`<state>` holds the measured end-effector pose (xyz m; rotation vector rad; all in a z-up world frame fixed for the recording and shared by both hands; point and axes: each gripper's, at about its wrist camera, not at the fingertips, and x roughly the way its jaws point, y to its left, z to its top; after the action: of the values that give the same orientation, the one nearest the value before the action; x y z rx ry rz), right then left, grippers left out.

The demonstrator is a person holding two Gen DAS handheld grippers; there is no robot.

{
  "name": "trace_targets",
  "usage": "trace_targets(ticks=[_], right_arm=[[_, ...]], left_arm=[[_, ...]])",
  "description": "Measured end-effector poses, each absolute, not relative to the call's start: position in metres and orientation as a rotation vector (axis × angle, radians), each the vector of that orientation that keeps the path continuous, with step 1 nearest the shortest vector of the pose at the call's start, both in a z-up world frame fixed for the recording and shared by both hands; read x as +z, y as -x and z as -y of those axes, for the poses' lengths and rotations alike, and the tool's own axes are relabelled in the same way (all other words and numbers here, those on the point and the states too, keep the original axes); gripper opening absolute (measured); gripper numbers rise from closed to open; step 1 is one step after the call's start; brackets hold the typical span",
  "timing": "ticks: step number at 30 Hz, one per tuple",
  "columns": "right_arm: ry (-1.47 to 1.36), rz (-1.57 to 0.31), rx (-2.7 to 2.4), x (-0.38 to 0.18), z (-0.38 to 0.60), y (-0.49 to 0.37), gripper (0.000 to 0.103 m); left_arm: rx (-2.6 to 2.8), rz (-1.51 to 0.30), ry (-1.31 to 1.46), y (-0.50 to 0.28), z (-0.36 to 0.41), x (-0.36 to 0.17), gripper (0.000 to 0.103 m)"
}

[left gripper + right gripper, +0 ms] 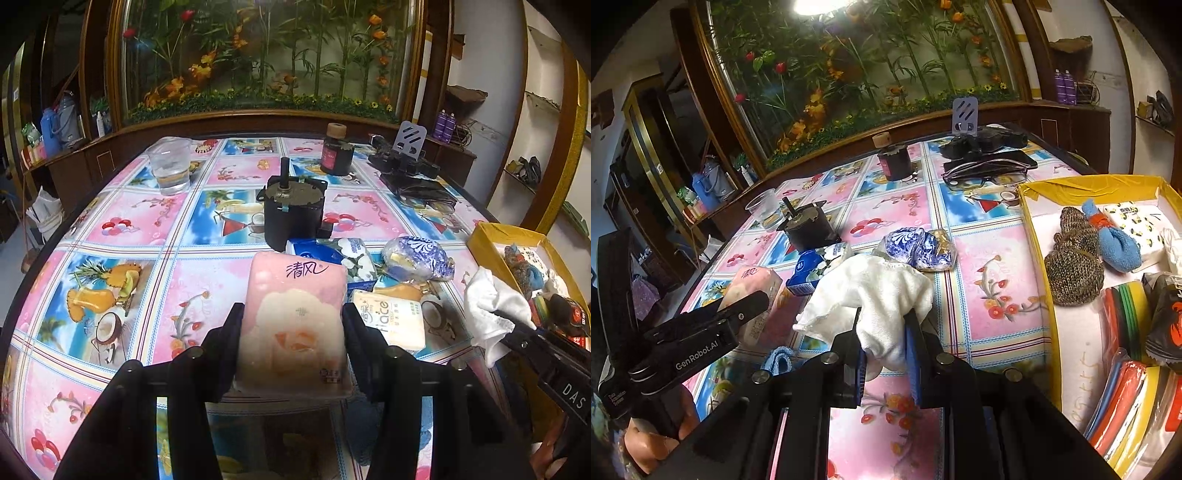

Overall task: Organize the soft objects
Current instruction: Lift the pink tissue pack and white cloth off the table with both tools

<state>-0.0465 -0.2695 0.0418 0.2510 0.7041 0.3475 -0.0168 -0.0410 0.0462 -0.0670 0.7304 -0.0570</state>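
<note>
The left hand-held gripper (291, 325) pinched a pink tissue pack (295, 317) between its fingers, held above the desk (147, 221) near its front edge. The right hand-held gripper (886, 339) was pressed together on a white cloth (879, 291), which bunched up above the fingers. A yellow box (1038, 280) sat at the desk's right edge, holding a blue knitted piece (1115, 247) and a brown speckled one (1071, 266). A blue patterned packet (916, 247) and a blue tissue pack (805, 273) lay near the desk's middle, beside a black motor (291, 210).
</note>
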Motion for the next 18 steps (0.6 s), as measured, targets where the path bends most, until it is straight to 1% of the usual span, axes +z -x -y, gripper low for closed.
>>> trace_targets(ticks=[18], right_arm=[[-0.259,-0.676,0.334,0.0452,0.2745,0.0517,0.019]], left_arm=[[-0.023,-0.656,0.004,0.0257,0.0470,0.0537,0.051]])
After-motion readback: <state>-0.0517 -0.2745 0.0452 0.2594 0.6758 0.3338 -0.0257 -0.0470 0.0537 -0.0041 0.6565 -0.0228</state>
